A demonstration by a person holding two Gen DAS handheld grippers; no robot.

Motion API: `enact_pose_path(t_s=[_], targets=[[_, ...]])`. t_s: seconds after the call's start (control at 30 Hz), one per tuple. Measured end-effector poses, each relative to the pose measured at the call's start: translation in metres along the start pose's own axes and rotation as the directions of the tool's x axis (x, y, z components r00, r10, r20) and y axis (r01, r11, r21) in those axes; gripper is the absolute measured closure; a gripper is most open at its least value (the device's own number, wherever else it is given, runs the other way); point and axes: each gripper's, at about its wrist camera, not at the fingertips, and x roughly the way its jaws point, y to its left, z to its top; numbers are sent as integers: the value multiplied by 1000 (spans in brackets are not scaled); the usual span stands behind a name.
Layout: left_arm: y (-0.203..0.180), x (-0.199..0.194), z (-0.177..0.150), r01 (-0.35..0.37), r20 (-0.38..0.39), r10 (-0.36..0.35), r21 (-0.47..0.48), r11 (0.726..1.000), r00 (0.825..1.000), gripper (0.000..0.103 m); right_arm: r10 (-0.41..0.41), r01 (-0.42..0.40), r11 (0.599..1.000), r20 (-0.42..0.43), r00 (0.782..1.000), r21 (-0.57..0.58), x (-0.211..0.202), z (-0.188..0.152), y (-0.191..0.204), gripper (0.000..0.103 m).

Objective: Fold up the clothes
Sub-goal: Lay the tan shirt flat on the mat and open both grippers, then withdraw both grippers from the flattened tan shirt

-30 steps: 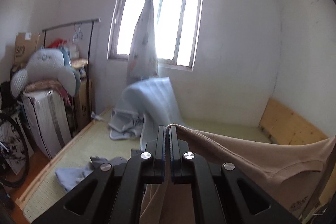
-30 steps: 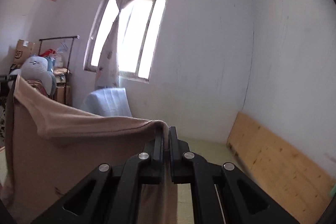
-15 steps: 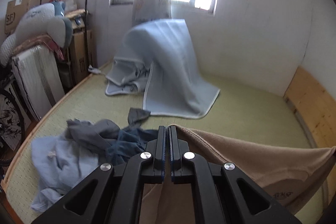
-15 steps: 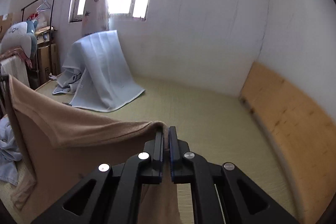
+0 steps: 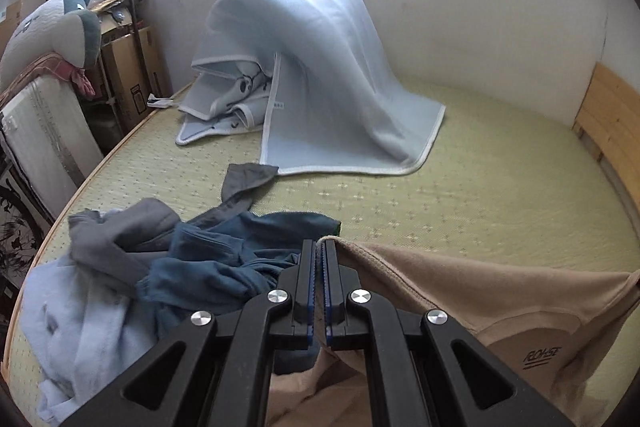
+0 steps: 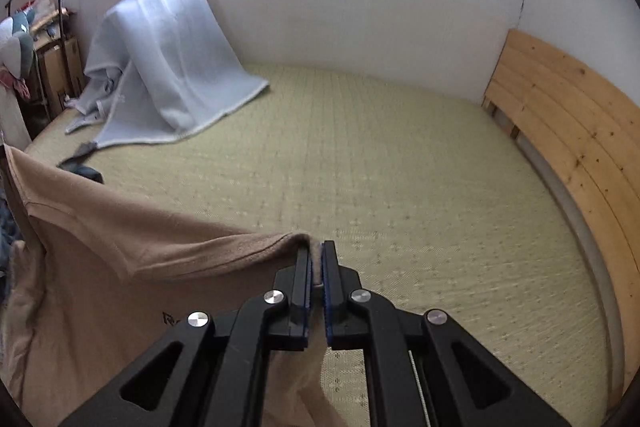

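Note:
A tan shirt [image 5: 472, 291] hangs stretched between my two grippers above the green mat. My left gripper [image 5: 319, 247] is shut on one top corner of it, and the cloth runs off to the right. My right gripper [image 6: 316, 251] is shut on the other top corner, and the tan shirt [image 6: 120, 267] spreads to the left and hangs down, with dark print on its front. A pile of other clothes [image 5: 160, 267], dark blue, grey and pale blue, lies on the mat left of my left gripper.
A pale blue blanket [image 5: 320, 75] is draped in a heap at the back of the green mat [image 6: 400, 187]. A wooden board [image 6: 568, 115] lines the right edge. A white suitcase [image 5: 44, 143], boxes, a plush toy and a clothes rack stand at the left.
Both grippers have tilted and dropped toward the mat with the tan shirt held between them. The window has left the view and the mat and clothes pile now fill it.

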Motion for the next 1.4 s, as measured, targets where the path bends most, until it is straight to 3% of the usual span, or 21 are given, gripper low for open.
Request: enact_pose_path(t_s=[0.17, 0.4, 0.47, 0.5, 0.6, 0.67, 0.73, 0.77, 0.83, 0.9, 1.03, 1.13, 1.17, 1.2, 1.23, 1.27, 1.37, 1.4], targets=[[-6, 38, -3, -9, -34, 9, 8, 1000, 999, 101, -16, 16, 1000, -49, 999, -10, 55, 1, 12, 100], [-4, 51, -7, 104, -35, -105, -39, 994, 994, 94, -23, 21, 1000, -99, 995, -19, 102, -3, 24, 96], [1, 39, -11, 149, -14, -151, -69, 986, 988, 86, -22, 22, 1000, -92, 995, -1, 104, -4, 24, 80], [5, 30, -15, 177, 3, -178, -88, 980, 984, 85, -14, 16, 1000, -81, 997, 17, 101, -4, 22, 66], [18, -1, -28, 257, 58, -251, -138, 956, 966, 65, 4, -1, 999, -55, 998, 48, 90, -6, 17, 53], [26, -24, -41, 304, 95, -292, -157, 940, 952, 44, 10, -9, 998, -27, 1000, 63, 75, -6, 14, 51], [31, -52, -60, 355, 125, -338, -157, 922, 933, 36, 21, -21, 996, -2, 1000, 85, 63, -4, 10, 51], [33, -64, -72, 377, 134, -358, -158, 913, 924, 27, 28, -29, 994, 10, 1000, 102, 58, -3, 6, 50], [32, -82, -97, 412, 134, -394, -159, 897, 909, 18, 40, -44, 988, 33, 999, 145, 44, 1, -2, 50], [26, -96, -127, 446, 109, -434, -155, 881, 894, 18, 49, -56, 986, 47, 998, 157, 35, 2, -4, 49], [4, -105, -190, 475, 34, -476, -166, 864, 879, 18, 134, -132, 991, -69, 989, 35, 50, -8, 35, 49], [-21, -98, -232, 527, -41, -536, -133, 839, 843, 18, 208, -213, 977, -168, 964, -13, 75, -21, 70, 50], [-32, -94, -242, 538, -74, -545, -100, 837, 835, 18, 237, -247, 969, -203, 950, -24, 86, -27, 83, 54], [-42, -90, -252, 545, -109, -548, -61, 836, 829, 19, 246, -261, 964, -221, 944, -42, 94, -30, 94, 68], [-50, -88, -259, 550, -132, -549, -33, 834, 825, 19, 230, -252, 965, -238, 944, -67, 103, -34, 105, 89], [-56, -86, -262, 553, -149, -550, -22, 833, 822, 19, 213, -243, 966, -254, 944, -92, 113, -38, 117, 95], [-68, -80, -272, 578, -180, -572, -25, 816, 800, 19, 200, -238, 965, -278, 940, -111, 139, -41, 137, 96], [-70, -77, -275, 575, -184, -568, -20, 818, 802, 19, 195, -236, 965, -287, 938, -114, 148, -41, 142, 96]])
